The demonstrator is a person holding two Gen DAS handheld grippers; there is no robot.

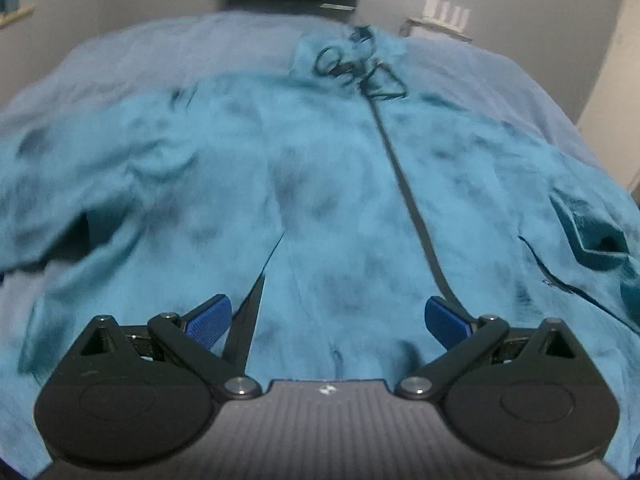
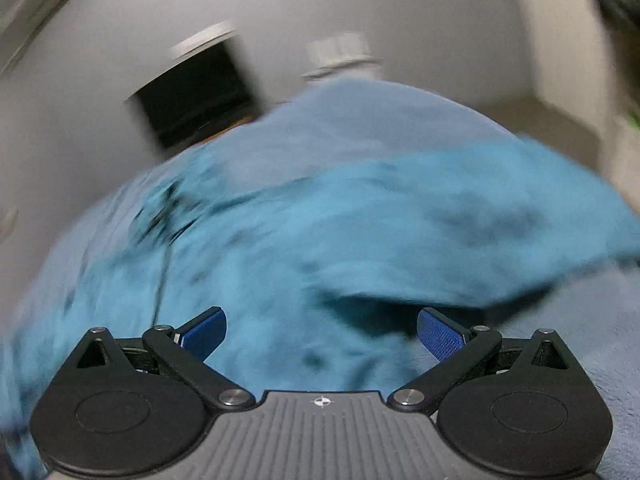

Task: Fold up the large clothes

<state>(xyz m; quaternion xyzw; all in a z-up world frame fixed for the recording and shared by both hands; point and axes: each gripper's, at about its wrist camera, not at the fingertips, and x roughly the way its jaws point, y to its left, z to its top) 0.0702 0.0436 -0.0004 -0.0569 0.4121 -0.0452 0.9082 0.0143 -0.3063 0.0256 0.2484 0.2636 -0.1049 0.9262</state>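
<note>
A teal jacket is seen spread front-up on a blue bedcover, its zipper running toward 12 o'clock. The left gripper is held spread above the hem. The right gripper is likewise spread; only its blurred view shows what is probably a sleeve lifted at 2 o'clock.

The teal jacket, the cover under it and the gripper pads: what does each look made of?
Jacket: likely fleece or brushed knit; matte, fuzzy, mottled, soft creases.
Zipper: dark, material unclear.
Bed cover: soft matte blue-grey fabric, slightly napped.
Left gripper pads: blue, fine grid texture, probably rubber or plastic.
</note>
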